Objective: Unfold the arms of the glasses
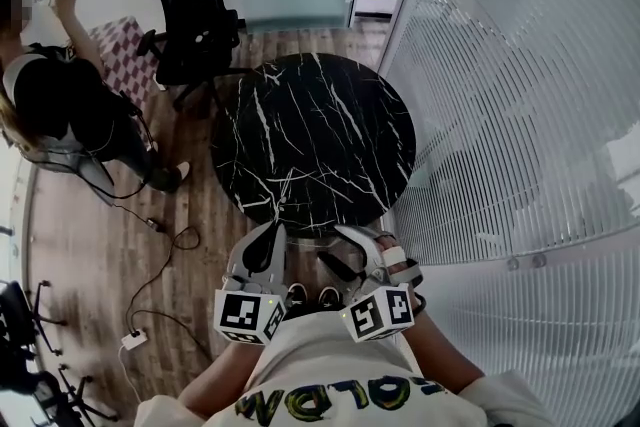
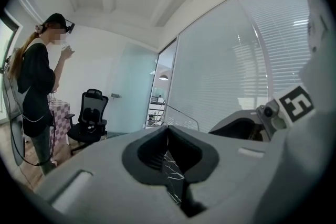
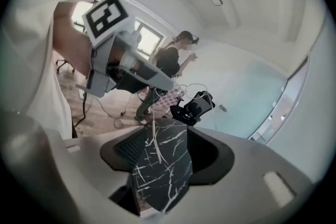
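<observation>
1. A person stood at the near edge of a round black marble desk (image 1: 320, 135), holding a two-jaw gripper in each hand; the two grippers were close together, just above the rim.
2. The left gripper (image 2: 168, 131) had its tongs drawn almost together, with only a narrow slit of marble showing between them. A thin, pale, wire-like part of the glasses (image 3: 156, 145) rose from their tips, apparently pinched there.
3. The right gripper (image 3: 165, 132) had its tongs standing wide apart. A slim pale strand of the glasses hung in the gap between them, over the marble, with neither pad pressing on it.
4. The glasses stayed between the two grippers at the desk's near edge. In the head view the frame showed only as a faint line, and how far the arms were unfolded could not be told.
5. Beyond the desk stood a black office chair (image 1: 195, 10) on the wooden floor (image 1: 80, 225). Another person (image 1: 60, 105) in dark clothes was at far left, and cables (image 1: 160, 265) trailed nearby.
6. A ribbed glass partition (image 1: 520, 115) ran along the right.
</observation>
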`<state>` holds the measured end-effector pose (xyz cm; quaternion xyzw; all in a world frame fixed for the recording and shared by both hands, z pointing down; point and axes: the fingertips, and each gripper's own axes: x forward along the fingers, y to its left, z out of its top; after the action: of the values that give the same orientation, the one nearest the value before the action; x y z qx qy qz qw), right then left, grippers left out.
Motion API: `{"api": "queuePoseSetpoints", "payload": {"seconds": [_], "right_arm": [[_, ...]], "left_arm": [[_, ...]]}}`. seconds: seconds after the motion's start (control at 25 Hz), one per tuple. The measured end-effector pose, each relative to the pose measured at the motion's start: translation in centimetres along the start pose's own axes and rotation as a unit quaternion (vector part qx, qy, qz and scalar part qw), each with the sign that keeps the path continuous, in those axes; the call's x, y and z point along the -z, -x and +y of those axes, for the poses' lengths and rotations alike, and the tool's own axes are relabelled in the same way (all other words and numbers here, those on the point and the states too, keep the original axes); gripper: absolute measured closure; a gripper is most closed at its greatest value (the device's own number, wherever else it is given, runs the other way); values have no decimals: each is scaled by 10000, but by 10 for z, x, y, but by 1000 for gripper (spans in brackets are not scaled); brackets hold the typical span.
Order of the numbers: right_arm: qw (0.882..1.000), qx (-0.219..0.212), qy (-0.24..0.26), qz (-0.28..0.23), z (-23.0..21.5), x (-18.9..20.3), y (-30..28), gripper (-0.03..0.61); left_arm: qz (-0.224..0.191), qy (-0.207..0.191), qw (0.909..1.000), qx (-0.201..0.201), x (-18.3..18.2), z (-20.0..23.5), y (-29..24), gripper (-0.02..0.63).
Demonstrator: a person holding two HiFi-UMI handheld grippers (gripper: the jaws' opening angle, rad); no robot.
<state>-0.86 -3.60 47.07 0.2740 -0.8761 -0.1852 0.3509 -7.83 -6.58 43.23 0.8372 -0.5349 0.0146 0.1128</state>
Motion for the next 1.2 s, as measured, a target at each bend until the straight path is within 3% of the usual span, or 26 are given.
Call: {"api": "queuePoseSetpoints", "payload": {"seconds": [0.24, 0.4, 0.52, 0.68, 1.2], "right_arm": [[9875, -227, -1347, -783, -22, -13, 20, 311], [9494, -270, -2546, -1821, -42, -40, 38, 324], [9248, -157, -3129, -2160, -54, -48, 49, 388], [9155, -2, -3267, -2348, -61, -56, 59, 440], [9082, 269, -3313, -2544, -68, -59, 67, 557]], "left_arm": [[-1, 12, 9999, -134, -1, 12, 2, 607], [-46, 75, 9999, -115, -4, 11, 3, 607], [-121, 118, 9998, -54, -7, 8, 3, 607], [-199, 168, 9996, 58, -16, 1, 4, 608], [-428, 244, 9982, 337, -37, -21, 5, 607]]}}
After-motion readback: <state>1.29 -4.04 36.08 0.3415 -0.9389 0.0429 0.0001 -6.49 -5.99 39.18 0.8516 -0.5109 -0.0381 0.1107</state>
